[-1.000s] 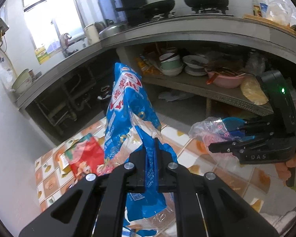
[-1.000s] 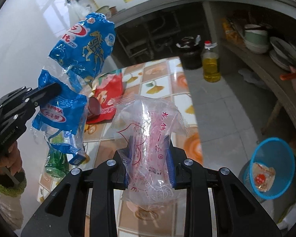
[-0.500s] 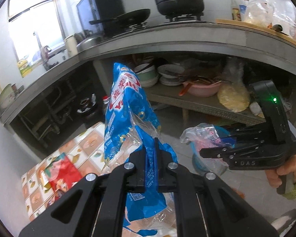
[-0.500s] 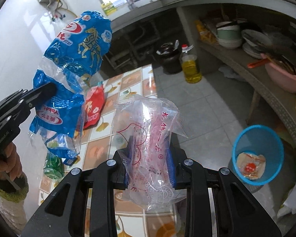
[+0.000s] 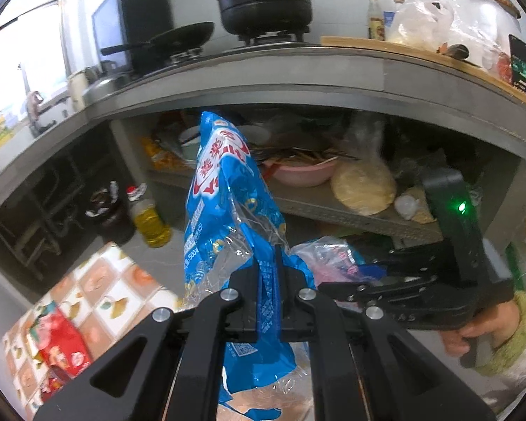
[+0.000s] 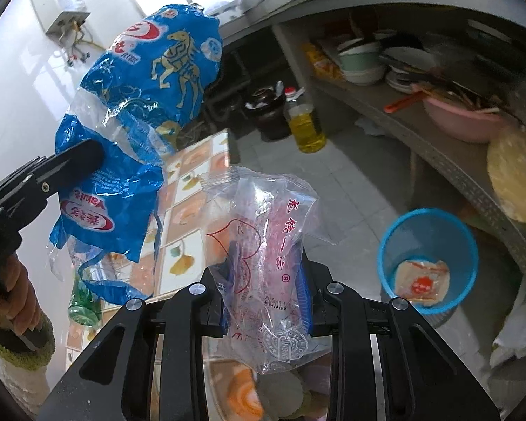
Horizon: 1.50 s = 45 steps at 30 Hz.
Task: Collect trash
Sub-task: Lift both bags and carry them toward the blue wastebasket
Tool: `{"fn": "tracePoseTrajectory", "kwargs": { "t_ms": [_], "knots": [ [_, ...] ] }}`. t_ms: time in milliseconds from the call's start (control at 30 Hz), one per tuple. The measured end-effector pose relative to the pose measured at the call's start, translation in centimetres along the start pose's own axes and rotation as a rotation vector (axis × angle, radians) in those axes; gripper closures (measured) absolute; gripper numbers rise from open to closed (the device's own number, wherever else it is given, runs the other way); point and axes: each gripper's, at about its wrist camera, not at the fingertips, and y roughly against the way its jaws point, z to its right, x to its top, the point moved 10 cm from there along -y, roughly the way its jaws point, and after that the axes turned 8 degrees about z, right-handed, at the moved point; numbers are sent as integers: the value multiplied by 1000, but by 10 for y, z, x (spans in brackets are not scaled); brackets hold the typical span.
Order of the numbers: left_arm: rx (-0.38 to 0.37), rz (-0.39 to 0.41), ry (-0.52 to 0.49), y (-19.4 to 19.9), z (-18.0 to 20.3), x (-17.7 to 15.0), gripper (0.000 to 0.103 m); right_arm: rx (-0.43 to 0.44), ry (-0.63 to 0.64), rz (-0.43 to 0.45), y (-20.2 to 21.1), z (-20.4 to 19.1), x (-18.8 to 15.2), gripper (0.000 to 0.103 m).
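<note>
My left gripper [image 5: 268, 280] is shut on a blue plastic wrapper [image 5: 228, 207] and holds it upright in the air; the wrapper also shows in the right wrist view [image 6: 140, 112]. My right gripper [image 6: 268, 273] is shut on a clear plastic bag with red print [image 6: 273, 245], also held in the air. In the left wrist view the right gripper [image 5: 333, 286] and its bag [image 5: 329, 259] are just right of the blue wrapper. A blue waste bin [image 6: 427, 263] stands on the floor to the right and below, with a wrapper inside.
A tiled table [image 6: 189, 210] lies below, with a red packet [image 5: 61, 347] and a green bottle [image 6: 84, 301] on it. A grey counter [image 5: 298, 77] with a shelf of bowls and a pink basin [image 6: 463, 119] runs behind. An oil bottle [image 6: 305, 126] stands on the floor.
Both grippers have swung right with their trash, away from the table and towards the shelf. The blue bin now looks larger and nearer in the right wrist view.
</note>
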Motion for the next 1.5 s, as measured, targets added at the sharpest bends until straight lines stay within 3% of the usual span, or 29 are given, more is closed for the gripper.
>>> {"fn": "tracePoseTrajectory", "kwargs": {
  "t_ms": [233, 467, 767, 967, 1100, 1333, 1500],
  "knots": [
    [-138, -8, 20, -33, 39, 19, 99, -42, -66, 7, 7, 37, -5, 75],
    [-326, -49, 123, -77, 73, 32, 99, -97, -141, 15, 13, 78, -10, 75],
    [-520, -190, 304, -147, 108, 19, 99, -175, -225, 9, 19, 133, -24, 75],
    [-615, -332, 535, -208, 117, -7, 99, -215, -303, 1, 19, 171, -38, 75],
    [-612, -405, 586, -245, 123, -30, 99, -251, -319, -18, 7, 194, -45, 75],
    [-513, -580, 670, -314, 123, -84, 99, -297, -376, -86, -26, 227, -66, 75],
    [-435, -681, 810, -363, 115, -124, 98, -329, -415, -130, -50, 249, -80, 75]
  ]
}}
